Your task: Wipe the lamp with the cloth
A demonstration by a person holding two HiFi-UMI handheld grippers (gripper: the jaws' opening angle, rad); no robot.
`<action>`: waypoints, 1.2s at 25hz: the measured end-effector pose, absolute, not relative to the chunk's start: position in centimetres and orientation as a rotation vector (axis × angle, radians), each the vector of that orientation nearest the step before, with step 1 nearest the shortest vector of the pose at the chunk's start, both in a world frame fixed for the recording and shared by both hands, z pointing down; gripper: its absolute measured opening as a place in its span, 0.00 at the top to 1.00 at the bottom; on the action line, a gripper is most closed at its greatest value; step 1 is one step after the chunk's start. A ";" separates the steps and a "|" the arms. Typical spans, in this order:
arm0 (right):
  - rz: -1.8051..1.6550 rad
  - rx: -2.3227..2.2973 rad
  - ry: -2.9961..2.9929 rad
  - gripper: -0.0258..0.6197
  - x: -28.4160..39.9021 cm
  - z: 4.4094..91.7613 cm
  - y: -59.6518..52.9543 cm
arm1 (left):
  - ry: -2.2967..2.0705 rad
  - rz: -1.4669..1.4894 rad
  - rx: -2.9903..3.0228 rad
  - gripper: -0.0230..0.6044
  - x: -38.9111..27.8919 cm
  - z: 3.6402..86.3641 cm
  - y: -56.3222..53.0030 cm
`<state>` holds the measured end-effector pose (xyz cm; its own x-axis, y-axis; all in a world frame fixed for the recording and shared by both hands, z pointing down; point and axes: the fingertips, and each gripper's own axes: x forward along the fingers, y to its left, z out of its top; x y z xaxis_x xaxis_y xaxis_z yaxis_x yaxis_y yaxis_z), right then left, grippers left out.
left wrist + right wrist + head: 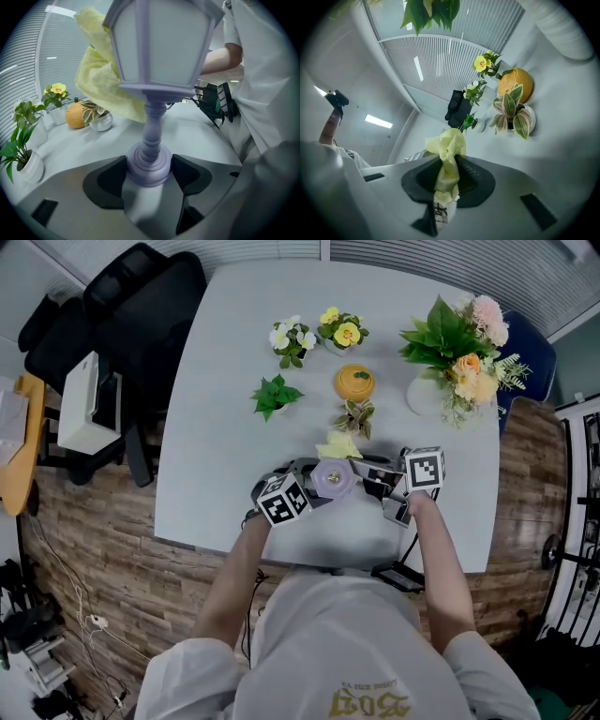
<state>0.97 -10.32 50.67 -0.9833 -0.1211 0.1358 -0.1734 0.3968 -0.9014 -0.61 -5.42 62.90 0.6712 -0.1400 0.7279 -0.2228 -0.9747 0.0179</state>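
A lilac lantern-shaped lamp [333, 477] stands near the front of the white table [216, 465]. My left gripper [298, 487] is shut on its round base [149, 165], one jaw on each side. The lamp head [159, 42] rises above the stem. A yellow cloth [339, 445] hangs bunched against the far side of the lamp head [101, 75]. In the right gripper view the cloth [447, 159] is pinched between the dark pads, so my right gripper [449, 180] is shut on it. The right gripper [377, 476] sits just right of the lamp.
Behind the lamp stand a variegated plant pot [354, 416], an orange ornament [354, 382], a green plant [275, 395], two flower pots [292, 338] [342, 331] and a bouquet vase [457, 352]. A black chair [141, 306] is at the table's left. The table's front edge is close.
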 end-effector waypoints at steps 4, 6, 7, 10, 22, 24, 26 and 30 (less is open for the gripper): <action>1.664 0.310 -2.567 0.86 1.0 50.9 -10.5 | -0.301 1.194 2.777 0.48 -0.6 62.9 -5.5; 1.674 0.305 -2.563 0.86 0.9 51.1 -10.5 | -0.302 1.193 2.776 0.48 -0.6 62.9 -5.5; 1.683 0.298 -2.565 0.86 0.9 51.1 -10.4 | -0.302 1.194 2.776 0.48 -0.6 62.9 -5.5; 1.693 0.279 -2.584 0.86 0.8 50.9 -10.3 | -0.302 1.196 2.775 0.48 -0.6 62.9 -5.5; 1.688 0.285 -2.594 0.86 1.7 50.5 -9.4 | -0.300 1.199 2.773 0.48 -0.6 63.0 -5.5; 1.700 0.280 -2.605 0.86 1.8 50.2 -9.3 | -0.300 1.199 2.772 0.48 -0.6 63.0 -5.5; 1.718 0.277 -2.618 0.86 1.9 49.8 -9.3 | -0.300 1.199 2.771 0.48 -0.6 63.0 -5.5; 1.756 0.263 -2.661 0.86 2.0 48.7 -9.4 | -0.300 1.199 2.770 0.48 -0.6 63.0 -5.5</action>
